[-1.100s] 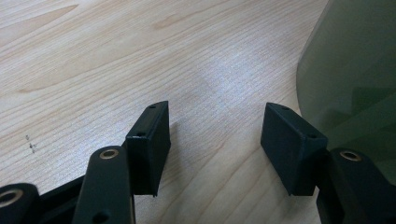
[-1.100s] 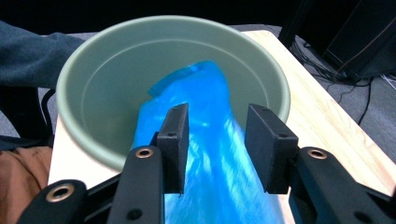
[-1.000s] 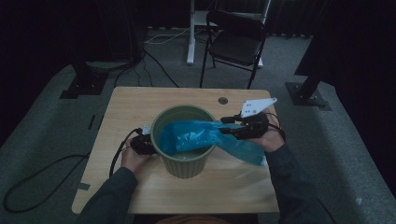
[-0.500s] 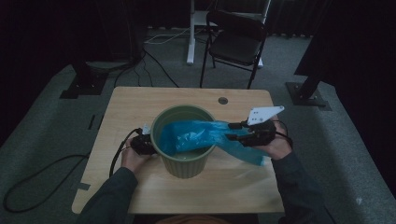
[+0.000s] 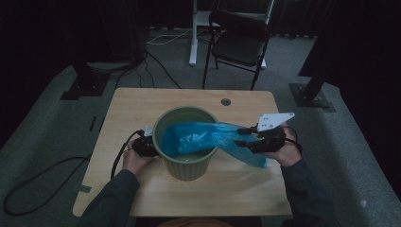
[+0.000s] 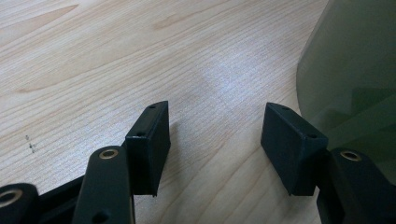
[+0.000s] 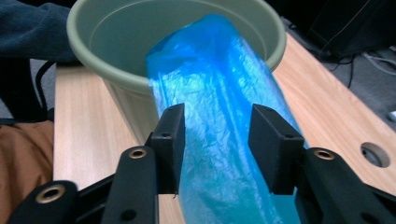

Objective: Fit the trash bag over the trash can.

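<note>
Overhead, I see the blue plastic bag draped over the right rim of the green bin, part of it inside and the tail trailing out onto the wooden table. My right gripper sits at that tail, and my left gripper waits against the bin's left side.

Along the left gripper, both jaws stand wide with only bare table between them; the bin's wall is just beside the right-hand jaw, and I cannot tell if it touches.

Along the right gripper, the jaws have just been opening. The bag runs between them, but the pads look to stand off the film, so I judge nothing is clamped.

I'd call the bag light, limp and slippery; it should crumple rather than resist. I'd pinch 1 edge near the mouth.
</note>
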`<state>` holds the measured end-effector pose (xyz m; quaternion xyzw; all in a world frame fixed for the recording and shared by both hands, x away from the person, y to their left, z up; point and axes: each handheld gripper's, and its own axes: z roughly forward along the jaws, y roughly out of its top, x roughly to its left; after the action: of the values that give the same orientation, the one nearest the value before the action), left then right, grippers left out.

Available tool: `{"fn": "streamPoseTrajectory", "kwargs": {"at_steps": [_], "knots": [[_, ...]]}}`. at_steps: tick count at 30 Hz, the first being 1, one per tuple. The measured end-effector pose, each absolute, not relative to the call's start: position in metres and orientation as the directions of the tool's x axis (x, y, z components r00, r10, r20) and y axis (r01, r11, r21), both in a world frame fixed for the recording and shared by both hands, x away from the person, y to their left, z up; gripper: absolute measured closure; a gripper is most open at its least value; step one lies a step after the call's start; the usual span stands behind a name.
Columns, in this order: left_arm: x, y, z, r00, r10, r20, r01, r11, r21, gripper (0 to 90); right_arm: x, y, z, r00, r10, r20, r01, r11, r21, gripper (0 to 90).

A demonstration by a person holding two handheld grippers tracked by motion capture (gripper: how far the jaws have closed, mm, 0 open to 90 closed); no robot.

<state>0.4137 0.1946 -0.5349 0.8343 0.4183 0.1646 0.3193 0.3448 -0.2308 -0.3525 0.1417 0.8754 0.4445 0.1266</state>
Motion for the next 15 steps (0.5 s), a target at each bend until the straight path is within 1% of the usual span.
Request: {"fn": "streamPoseTrajectory", "kwargs": {"at_steps": [3,6,13,15], "knots": [[0.414,0.195,-0.535,0.596,0.803,0.007,0.593,-0.446,0.670,42.2,0.344,-0.230,-0.356,-0.922,0.371,-0.110,0.135,0.574,0.807,50.7],[0.414,0.194,-0.535,0.595,0.804,0.007,0.594,-0.446,0.670,42.1,0.343,-0.233,-0.359,-0.917,0.382,-0.117,0.134,0.571,0.810,50.4],[0.413,0.193,-0.534,0.591,0.807,0.008,0.602,-0.447,0.662,42.4,0.341,-0.244,-0.366,-0.905,0.413,-0.098,0.165,0.555,0.816,48.4],[0.413,0.193,-0.533,0.592,0.806,0.008,0.607,-0.452,0.654,44.2,0.339,-0.247,-0.373,-0.902,0.421,-0.094,0.178,0.560,0.809,47.0]]}}
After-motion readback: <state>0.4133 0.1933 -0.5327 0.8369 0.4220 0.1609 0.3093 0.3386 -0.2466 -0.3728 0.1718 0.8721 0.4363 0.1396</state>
